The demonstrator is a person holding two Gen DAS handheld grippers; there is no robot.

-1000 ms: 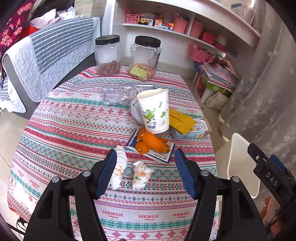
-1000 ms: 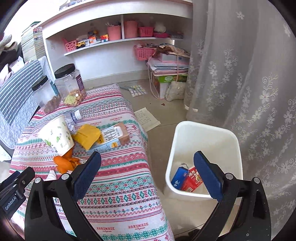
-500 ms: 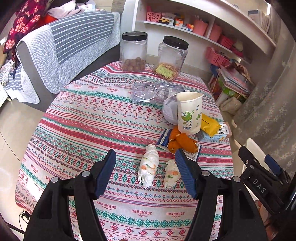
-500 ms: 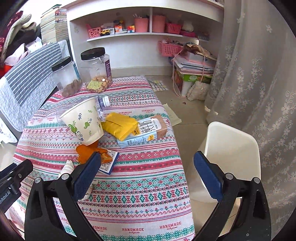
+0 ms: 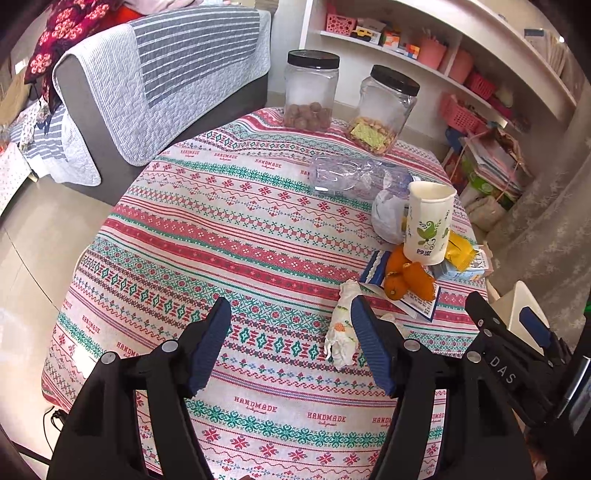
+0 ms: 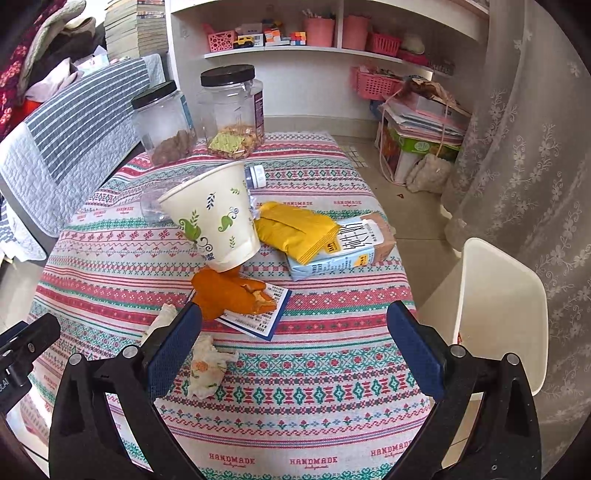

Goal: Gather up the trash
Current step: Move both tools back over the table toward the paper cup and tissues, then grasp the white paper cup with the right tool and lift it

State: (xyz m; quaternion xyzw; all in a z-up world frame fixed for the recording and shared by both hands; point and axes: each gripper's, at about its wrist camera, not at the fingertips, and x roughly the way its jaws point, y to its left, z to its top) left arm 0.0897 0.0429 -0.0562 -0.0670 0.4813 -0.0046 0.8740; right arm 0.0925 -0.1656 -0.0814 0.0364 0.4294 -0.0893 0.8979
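Trash lies on a table with a patterned cloth (image 5: 229,236): two crumpled tissues (image 5: 341,325) (image 6: 207,363), orange peel (image 6: 231,293) on a leaflet, a paper cup (image 6: 218,218), a yellow packet (image 6: 295,230), a drink carton (image 6: 343,245) and a crushed clear bottle (image 5: 347,175). A white bin (image 6: 498,314) stands on the floor to the table's right. My left gripper (image 5: 290,334) is open and empty above the table's near side, left of the tissues. My right gripper (image 6: 293,341) is open and empty over the near edge, just short of the peel.
Two black-lidded jars (image 5: 312,88) (image 5: 386,107) stand at the table's far edge. A sofa with a striped cover (image 5: 162,74) is to the left. Shelves with pink baskets (image 6: 332,33) and a lace curtain (image 6: 528,147) are behind and right.
My left gripper has swung left and back, so the trash now sits to its right. My right gripper has swung from over the bin to the table. Both stay open.
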